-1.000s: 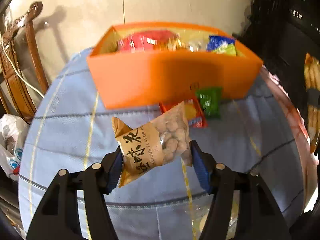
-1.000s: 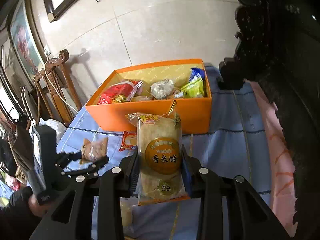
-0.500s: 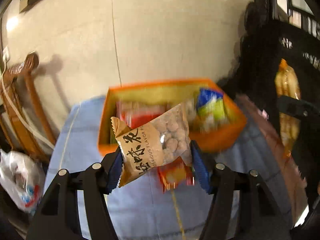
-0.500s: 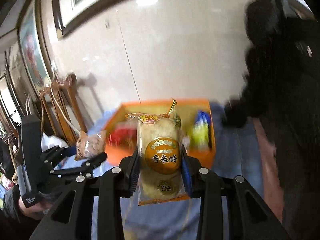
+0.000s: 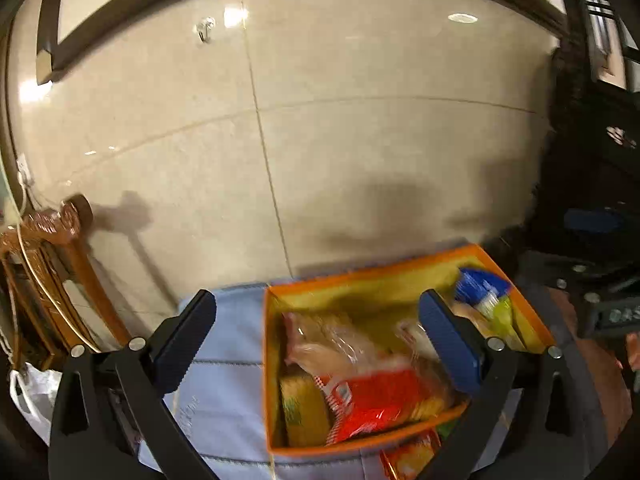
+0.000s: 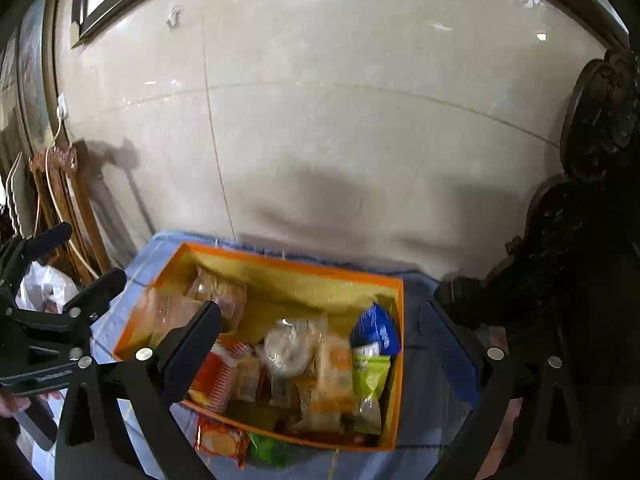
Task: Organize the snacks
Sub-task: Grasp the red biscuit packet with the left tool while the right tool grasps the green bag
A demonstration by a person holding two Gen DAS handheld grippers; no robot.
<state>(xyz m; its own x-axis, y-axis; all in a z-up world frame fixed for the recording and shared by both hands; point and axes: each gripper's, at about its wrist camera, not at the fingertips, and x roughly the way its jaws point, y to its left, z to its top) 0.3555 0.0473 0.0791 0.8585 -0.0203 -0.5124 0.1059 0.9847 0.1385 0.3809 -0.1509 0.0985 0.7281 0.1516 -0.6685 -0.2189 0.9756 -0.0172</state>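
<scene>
An orange box point(image 5: 360, 446) with a yellow inside point(image 6: 288, 280) stands on a blue tablecloth and holds several snack packets. My left gripper point(image 5: 320, 344) is open and empty above the box's left part; the peanut bag point(image 5: 320, 354) lies inside, blurred. My right gripper point(image 6: 324, 344) is open and empty above the box; the rice-cracker pack point(image 6: 334, 364) lies among the packets, beside a blue and green packet point(image 6: 374, 344). The left gripper also shows at the left edge of the right wrist view point(image 6: 76, 280).
A red-orange packet point(image 6: 218, 442) and a green packet point(image 6: 268, 450) lie on the cloth point(image 6: 424, 400) in front of the box. A wooden chair point(image 5: 52, 280) and a white bag point(image 6: 44, 290) stand left. Dark carved furniture point(image 6: 580, 240) stands right. A tiled wall is close behind.
Both grippers rose and moved forward over the box, then opened. The peanut bag and the rice-cracker pack dropped from the jaws into the box.
</scene>
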